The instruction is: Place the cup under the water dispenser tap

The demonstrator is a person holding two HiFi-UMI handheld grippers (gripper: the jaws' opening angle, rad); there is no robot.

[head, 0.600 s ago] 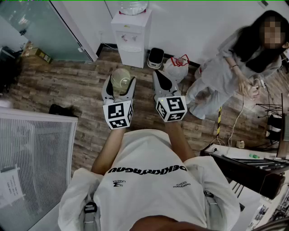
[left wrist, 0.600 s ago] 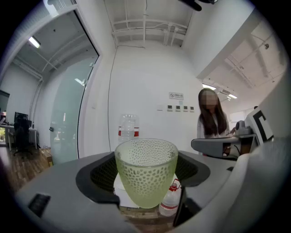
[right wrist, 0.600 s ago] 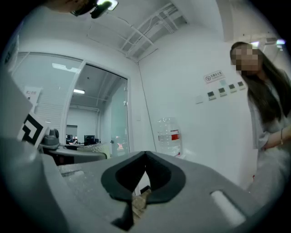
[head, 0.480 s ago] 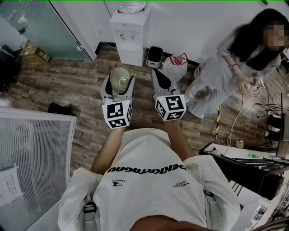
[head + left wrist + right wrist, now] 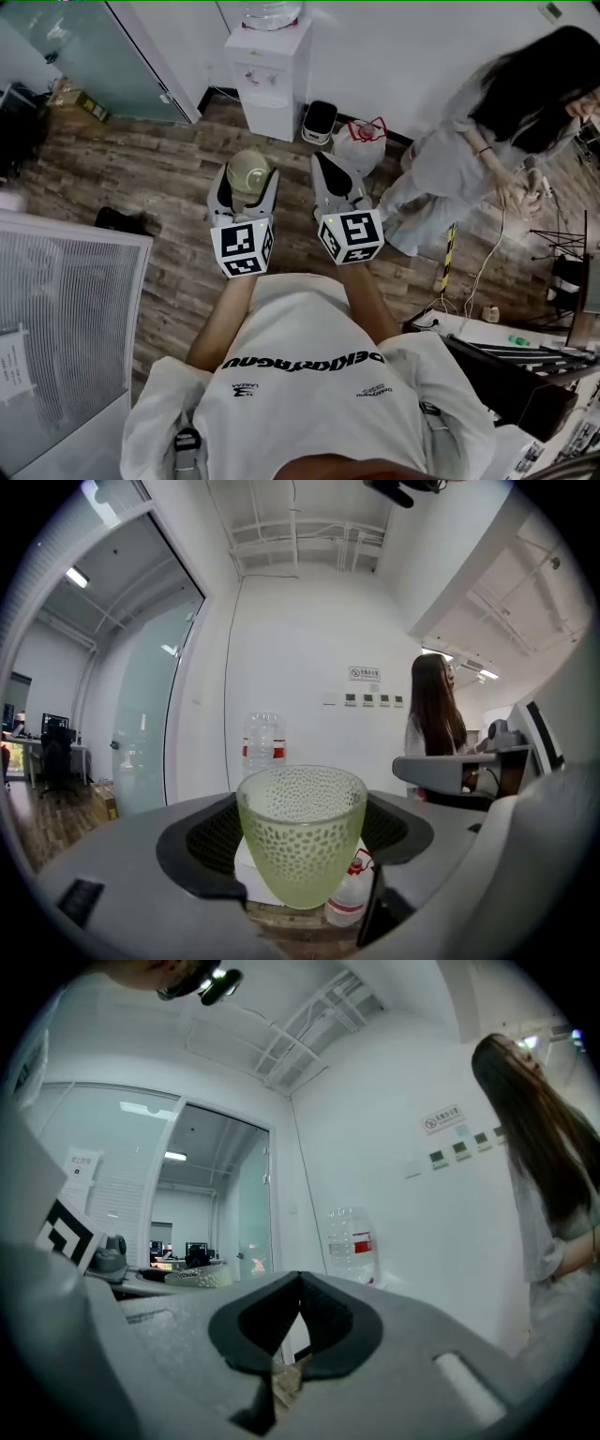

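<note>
Right now the wood-plank floor (image 5: pixel 141 178) fills most of the head view, w/ the white floor-standing water dispenser (image 5: pixel 270 75) against the far wall, clear bottle on top, well ahead of both grippers. A person in pale clothes (image 5: pixel 450 159) stands off to the right, not btw the grippers and the dispenser.

The left gripper (image 5: pixel 247 183) is held out in front, roughly level. Its fingers are spread wide and pressed on opposite sides of the pale green translucent dimpled cup (image 5: pixel 302 832). Cup is upright, mouth up, carried in the air, and nowhere near the tap yet. The right gripper (image 5: pixel 330 169) sits just beside it, fingers closed tip to tip on nothing.

Handling, as a judgement: the cup looks empty, so prob light. Walls look rigid, glass or hard plastic, can't tell which, so treat it as breakable, i.e. no hard squeeze and no knock vs the dispenser front. Dimples should give the pads some bite, but the body tapers toward the base, so it could slide down through a slack grip.

The present hold looks like the right spot: side walls, rim left uncovered. It keeps the mouth open for the tap and the base free to set down on whatever ledge sits below it. Tap recess is too small here to read in detail.
</note>
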